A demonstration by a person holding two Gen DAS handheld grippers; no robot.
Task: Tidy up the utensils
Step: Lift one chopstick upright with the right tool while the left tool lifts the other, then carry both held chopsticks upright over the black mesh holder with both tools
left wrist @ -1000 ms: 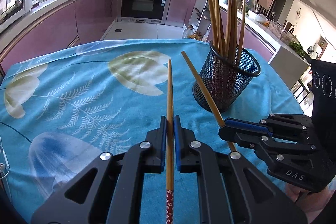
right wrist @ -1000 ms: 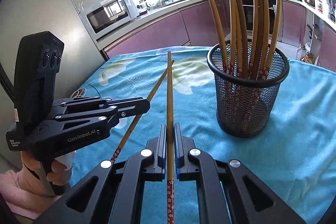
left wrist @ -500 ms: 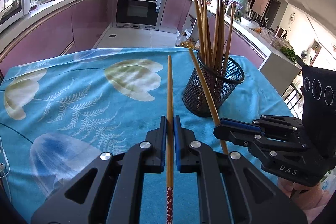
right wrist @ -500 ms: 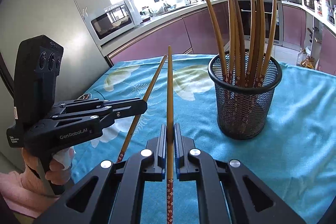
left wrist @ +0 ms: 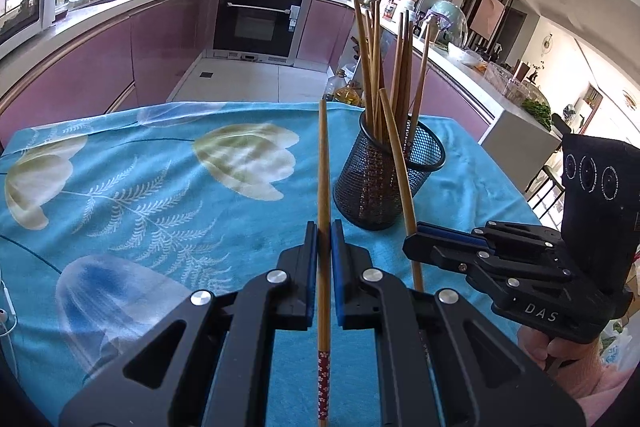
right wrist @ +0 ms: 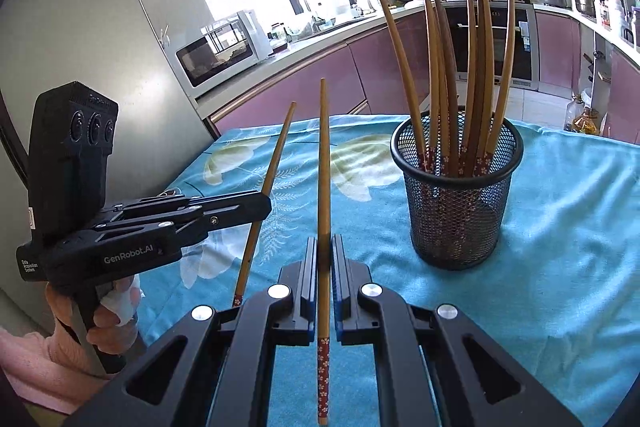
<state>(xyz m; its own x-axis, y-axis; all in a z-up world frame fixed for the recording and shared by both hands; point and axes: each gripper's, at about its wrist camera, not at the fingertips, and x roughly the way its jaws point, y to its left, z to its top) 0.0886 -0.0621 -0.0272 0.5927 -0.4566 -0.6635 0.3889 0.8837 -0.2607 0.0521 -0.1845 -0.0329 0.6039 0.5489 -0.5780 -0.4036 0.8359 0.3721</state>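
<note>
Each gripper, left (left wrist: 324, 239) and right (right wrist: 324, 255), clamps one slim wooden chopstick (left wrist: 323, 187). Round black mesh cup (left wrist: 384, 183) at 2 o'clock, on blue floral cloth (left wrist: 120, 187); kitchen behind.

A blue flower cloth (left wrist: 160, 195) covers the table. A black oven (left wrist: 260, 23) and a microwave (right wrist: 220, 55) stand behind.

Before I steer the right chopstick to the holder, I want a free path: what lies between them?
Nothing: in the right wrist view only bare cloth shows between the right chopstick and the holder.
</note>
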